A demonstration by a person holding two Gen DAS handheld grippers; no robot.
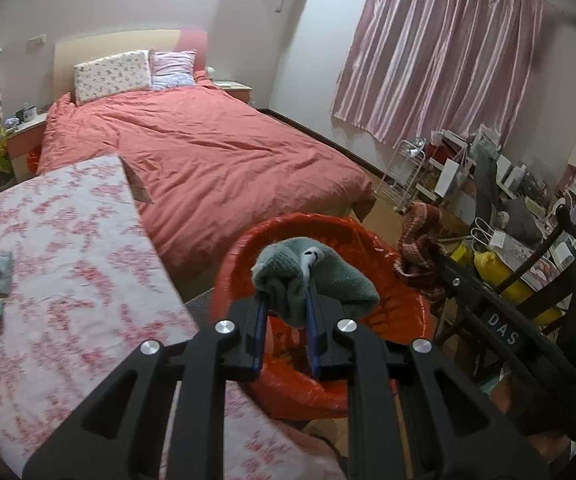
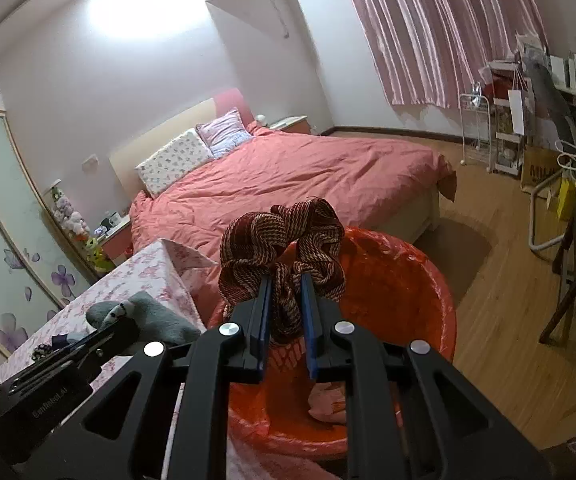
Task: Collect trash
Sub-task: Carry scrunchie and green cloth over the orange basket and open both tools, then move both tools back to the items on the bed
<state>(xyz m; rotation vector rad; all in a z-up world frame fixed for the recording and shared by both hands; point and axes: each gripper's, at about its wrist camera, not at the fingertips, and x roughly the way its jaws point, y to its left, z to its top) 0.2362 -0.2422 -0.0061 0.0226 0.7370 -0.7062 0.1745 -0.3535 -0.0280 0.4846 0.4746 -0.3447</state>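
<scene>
The bed (image 1: pixel 208 152) with its red cover filled the room from ten to one o'clock in both wrist views. The table (image 1: pixel 68 260), under a pink flowered cloth, ran along the nine o'clock side. Just beside its corner stood the bin (image 2: pixel 407 280), lined with an orange bag, low and centre in each view; something pale lay at its bottom, too unclear to name.

The right claw (image 2: pixel 284 300) was closed on a striped maroon cloth (image 2: pixel 280 248), which bunched up past the fingertips at twelve o'clock, directly above the open bin. The left claw (image 1: pixel 286 300) was clamped on a grey sock (image 1: pixel 311 276), hanging over the bin's near rim; from the right wrist it showed at eight o'clock, near the table edge.

Both pieces looked soft, light and limp, neither fragile nor slippery. They would likely sag and fold rather than hold shape, so a pinch through a thick bunched fold, as here, seemed the surest hold. Being so light, either might cling to the pads once freed.
</scene>
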